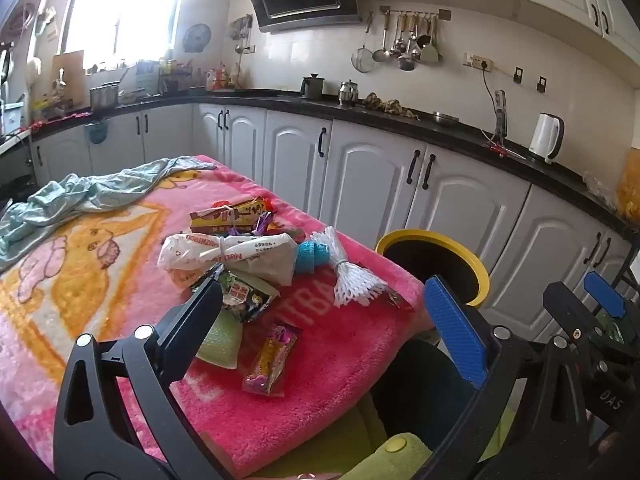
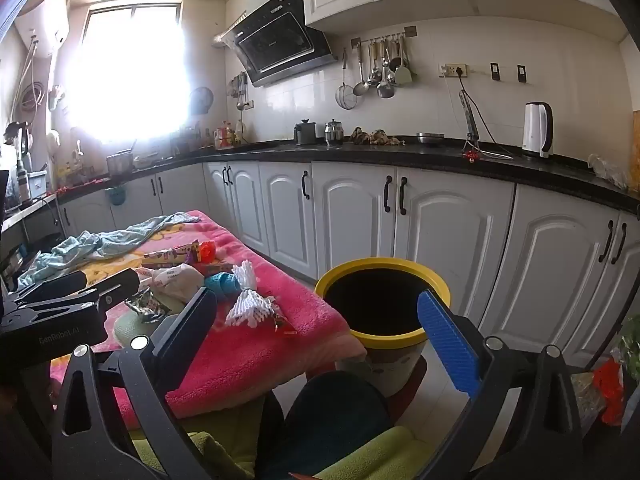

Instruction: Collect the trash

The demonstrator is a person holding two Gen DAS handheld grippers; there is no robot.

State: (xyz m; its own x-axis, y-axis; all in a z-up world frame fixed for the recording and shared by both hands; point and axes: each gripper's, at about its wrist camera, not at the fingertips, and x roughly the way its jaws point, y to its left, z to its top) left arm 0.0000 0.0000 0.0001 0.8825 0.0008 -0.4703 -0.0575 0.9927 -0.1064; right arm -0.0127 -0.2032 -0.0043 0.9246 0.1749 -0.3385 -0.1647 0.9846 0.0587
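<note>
While both claws [image 1: 324, 312] [image 2: 316, 320] gape empty, wrappers [image 1: 228, 256] litter the pink blanket [image 1: 320, 380] beside the yellow-rimmed bin [image 2: 384, 304].

Left gripper [image 1: 332, 312] fingers spread wide; right gripper [image 2: 320, 328] likewise.

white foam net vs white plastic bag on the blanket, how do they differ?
The white foam net is open ribbed mesh, pinched at the middle and fanned at both ends; the white plastic bag is smooth film with red print, rolled into a bundle. The net lies near the blanket's edge by the yellow-rimmed bin; the bag sits farther in, on other wrappers. Both are white and ungripped.
</note>
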